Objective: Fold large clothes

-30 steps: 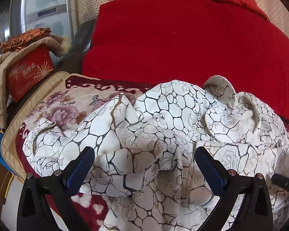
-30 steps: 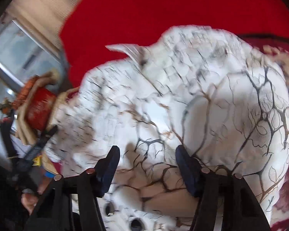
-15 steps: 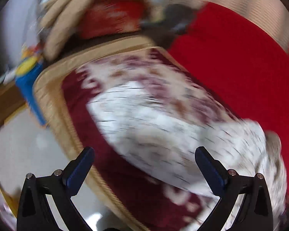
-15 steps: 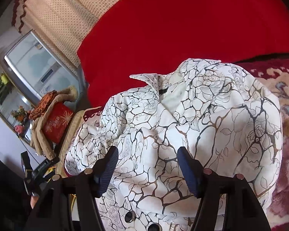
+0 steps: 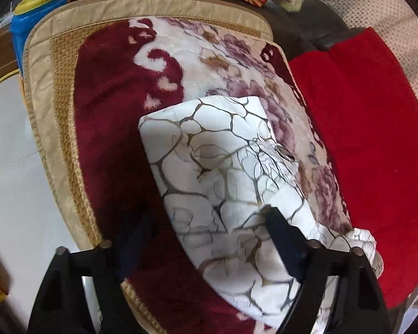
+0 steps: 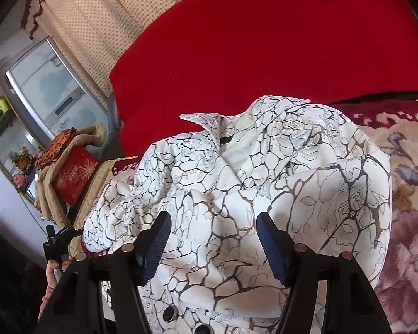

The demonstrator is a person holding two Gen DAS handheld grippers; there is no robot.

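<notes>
The left gripper [image 5: 200, 242] is closing around one end of the white crackle-print coat [image 6: 237, 194], not squeezing yet. The right gripper [image 6: 211, 245] hovers released. The coat lies bunched on the flowery red blanket [image 5: 111, 83], near its edge. Folding has barely started.

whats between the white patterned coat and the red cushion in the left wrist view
In the left wrist view, a strip of the floral plush blanket lies between the white patterned coat and the red cushion.

Each gripper [image 6: 211, 243] is built from black angular arms fastened with round silver screws. Ribbed dark-blue pads [image 6: 270, 247] are fitted inside the fingers.
</notes>
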